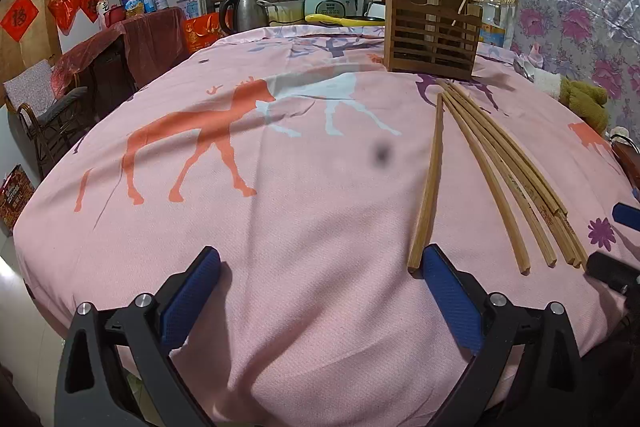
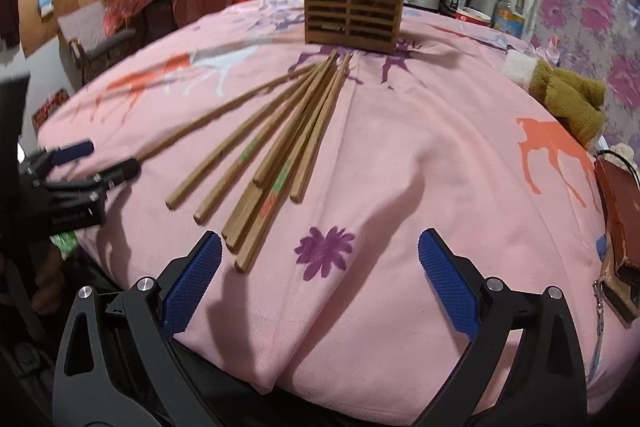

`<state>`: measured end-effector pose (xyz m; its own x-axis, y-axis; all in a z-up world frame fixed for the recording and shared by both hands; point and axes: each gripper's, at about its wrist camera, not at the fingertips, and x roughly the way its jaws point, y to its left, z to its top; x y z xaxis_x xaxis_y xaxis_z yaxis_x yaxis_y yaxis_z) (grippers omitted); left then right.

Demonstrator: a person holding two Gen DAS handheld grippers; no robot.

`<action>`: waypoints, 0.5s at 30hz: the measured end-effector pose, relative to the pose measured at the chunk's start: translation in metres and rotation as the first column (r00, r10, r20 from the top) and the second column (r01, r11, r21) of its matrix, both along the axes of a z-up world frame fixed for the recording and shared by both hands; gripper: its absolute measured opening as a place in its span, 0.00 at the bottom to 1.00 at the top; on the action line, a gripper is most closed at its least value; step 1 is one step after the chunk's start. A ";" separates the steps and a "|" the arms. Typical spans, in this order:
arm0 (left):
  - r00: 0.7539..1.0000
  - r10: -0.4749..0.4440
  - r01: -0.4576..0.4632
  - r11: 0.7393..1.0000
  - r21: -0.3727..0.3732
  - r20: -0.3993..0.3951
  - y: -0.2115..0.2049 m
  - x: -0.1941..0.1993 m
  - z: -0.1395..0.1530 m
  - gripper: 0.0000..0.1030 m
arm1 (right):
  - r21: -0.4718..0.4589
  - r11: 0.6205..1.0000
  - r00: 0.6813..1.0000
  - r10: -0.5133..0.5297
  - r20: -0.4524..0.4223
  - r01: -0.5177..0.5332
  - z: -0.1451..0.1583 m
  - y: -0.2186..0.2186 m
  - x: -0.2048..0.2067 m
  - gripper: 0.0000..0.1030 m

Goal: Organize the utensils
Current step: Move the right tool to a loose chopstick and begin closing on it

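Observation:
Several wooden chopsticks [image 1: 500, 167] lie fanned on the pink tablecloth, also in the right wrist view [image 2: 280, 147]. A brown slatted wooden utensil holder [image 1: 432, 31] stands at the far side with two sticks in it; it also shows in the right wrist view [image 2: 354, 13]. My left gripper [image 1: 320, 263] is open and empty, its right finger beside the near end of the leftmost chopstick [image 1: 430, 179]. My right gripper [image 2: 320, 251] is open and empty, just right of the chopsticks' near ends. The left gripper also shows at the left of the right wrist view [image 2: 100, 159].
An olive plush toy [image 2: 568, 99] lies at the table's right edge, with a brown box [image 2: 620, 219] nearer. Bottles [image 1: 496, 15], a kettle [image 1: 244, 11] and cookers stand behind the holder. A chair [image 1: 52, 115] stands to the left of the table.

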<state>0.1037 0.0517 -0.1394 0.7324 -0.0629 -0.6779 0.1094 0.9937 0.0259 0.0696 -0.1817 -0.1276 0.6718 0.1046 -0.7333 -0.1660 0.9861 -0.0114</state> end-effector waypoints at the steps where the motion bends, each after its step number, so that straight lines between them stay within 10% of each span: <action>1: 1.000 0.000 0.000 1.000 0.000 0.000 0.000 0.000 0.000 0.96 | -0.020 1.000 1.000 0.001 -0.009 -0.001 -0.002 0.002 0.001 0.92; 7: 1.000 0.000 0.000 1.000 0.000 0.000 0.000 0.000 0.000 0.96 | -0.195 0.966 0.984 -0.153 0.095 0.169 0.000 -0.013 0.004 0.93; 11: 1.000 0.000 0.000 1.000 0.000 0.000 0.000 0.000 0.000 0.96 | 0.017 0.977 0.974 -0.213 0.070 0.213 0.012 -0.047 0.003 0.93; 15: 1.000 0.000 0.000 1.000 0.000 0.000 0.000 0.000 0.000 0.96 | 0.013 0.966 0.960 -0.257 0.112 0.257 0.016 -0.052 0.000 0.91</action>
